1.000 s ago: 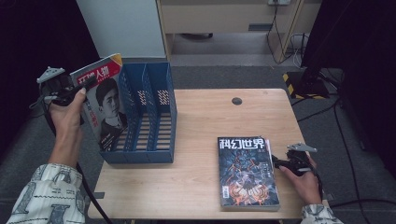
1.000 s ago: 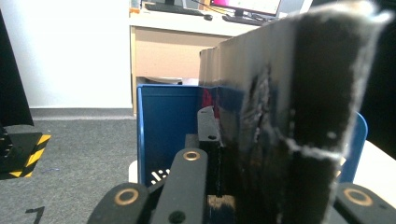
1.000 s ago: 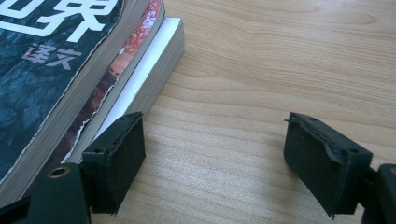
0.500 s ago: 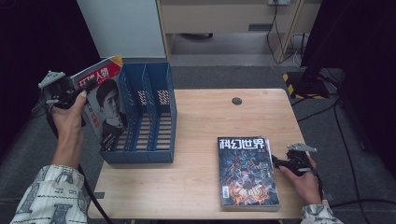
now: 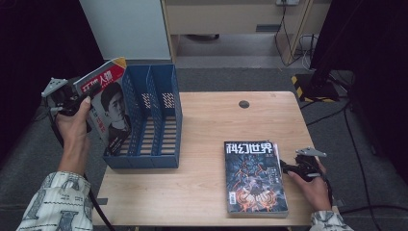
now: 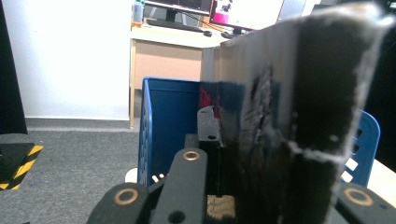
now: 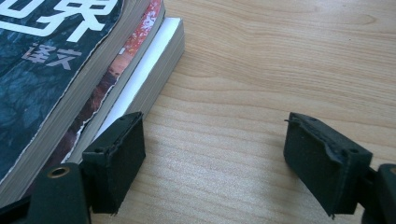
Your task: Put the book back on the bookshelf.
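My left gripper (image 5: 82, 102) is shut on a red-topped magazine with a portrait cover (image 5: 108, 108), held tilted at the left wall of the blue file rack (image 5: 154, 120). I cannot tell whether its lower corner is inside the leftmost slot. In the left gripper view the magazine (image 6: 299, 116) rises between the jaws of the left gripper (image 6: 229, 140), with the rack (image 6: 168, 121) just behind. A stack of magazines (image 5: 254, 175) lies flat at the table's front right. My right gripper (image 5: 285, 168) rests open beside its right edge. In the right gripper view the right gripper (image 7: 215, 158) has only bare wood between its jaws, next to the stack (image 7: 70, 70).
The wooden table (image 5: 216, 125) has a small dark round cap (image 5: 244, 104) near its far edge. A yellow-and-black striped base (image 5: 308, 86) and cables lie on the floor at the right. A cabinet stands behind the table.
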Demonstrator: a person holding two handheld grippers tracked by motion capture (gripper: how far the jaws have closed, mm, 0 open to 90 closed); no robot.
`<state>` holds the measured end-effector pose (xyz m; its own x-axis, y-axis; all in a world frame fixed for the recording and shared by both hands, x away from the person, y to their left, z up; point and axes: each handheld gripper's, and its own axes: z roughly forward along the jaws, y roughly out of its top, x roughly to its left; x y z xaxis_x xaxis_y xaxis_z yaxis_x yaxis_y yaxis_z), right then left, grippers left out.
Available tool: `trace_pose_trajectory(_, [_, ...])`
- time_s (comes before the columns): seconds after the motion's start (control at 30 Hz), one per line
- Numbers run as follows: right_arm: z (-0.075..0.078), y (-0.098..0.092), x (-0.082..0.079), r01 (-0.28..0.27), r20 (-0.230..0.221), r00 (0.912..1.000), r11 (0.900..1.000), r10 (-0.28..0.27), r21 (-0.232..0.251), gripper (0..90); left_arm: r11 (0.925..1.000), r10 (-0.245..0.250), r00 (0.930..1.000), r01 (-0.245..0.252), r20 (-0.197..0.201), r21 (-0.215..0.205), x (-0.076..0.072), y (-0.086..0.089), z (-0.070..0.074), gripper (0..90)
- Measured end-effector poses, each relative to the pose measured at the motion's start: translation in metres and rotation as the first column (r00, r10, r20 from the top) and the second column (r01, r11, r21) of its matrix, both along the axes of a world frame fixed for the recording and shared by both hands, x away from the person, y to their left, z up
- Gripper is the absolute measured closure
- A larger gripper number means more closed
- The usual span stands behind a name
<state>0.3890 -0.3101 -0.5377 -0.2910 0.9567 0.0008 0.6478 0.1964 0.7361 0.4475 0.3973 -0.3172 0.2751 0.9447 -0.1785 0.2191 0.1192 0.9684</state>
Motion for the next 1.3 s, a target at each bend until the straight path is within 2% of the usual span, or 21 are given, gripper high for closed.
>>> trace_pose_trajectory(0.33, [0.0, 0.0, 0.0, 0.001, -0.001, 1.0, 1.0, -0.001, 0.001, 20.8, 0.9999, 0.003, 0.9998, -0.003, 0.021, 0.012, -0.01, -0.002, -0.01, 86.0])
trace_pose_trajectory(0.4, [0.0, 0.0, 0.0, 0.001, -0.001, 1.0, 1.0, -0.001, 0.001, 20.9, 0.9999, 0.005, 0.9999, -0.006, 0.011, 0.016, -0.011, -0.001, -0.013, 86.1])
trace_pose_trajectory(0.57, [0.0, 0.0, 0.0, 0.001, -0.001, 1.0, 1.0, -0.001, 0.001, 20.8, 0.9999, 0.01, 1.0, -0.01, 0.002, -0.006, -0.012, 0.003, -0.024, 86.2])
trace_pose_trajectory(0.93, [0.0, 0.0, 0.0, 0.0, -0.001, 1.0, 1.0, 0.0, 0.001, 20.8, 1.0, 0.008, 0.9998, -0.008, -0.016, -0.001, -0.016, 0.007, -0.036, 86.0])
trace_pose_trajectory(1.03, [0.0, 0.0, 0.0, 0.001, -0.001, 1.0, 1.0, -0.001, 0.001, 20.8, 0.9997, 0.024, 0.9991, -0.024, -0.036, 0.008, -0.018, 0.008, -0.036, 85.9])
trace_pose_trajectory(1.2, [0.0, 0.0, 0.0, 0.0, -0.001, 1.0, 1.0, 0.0, 0.001, 20.8, 0.9965, 0.053, 0.9926, -0.045, -0.109, 0.07, -0.023, 0.007, -0.04, 85.4])
trace_pose_trajectory(1.3, [0.0, 0.0, 0.0, 0.0, -0.001, 1.0, 1.0, 0.0, 0.001, 20.8, 0.997, 0.057, 0.991, -0.05, -0.121, 0.058, -0.028, 0.012, -0.042, 85.4])
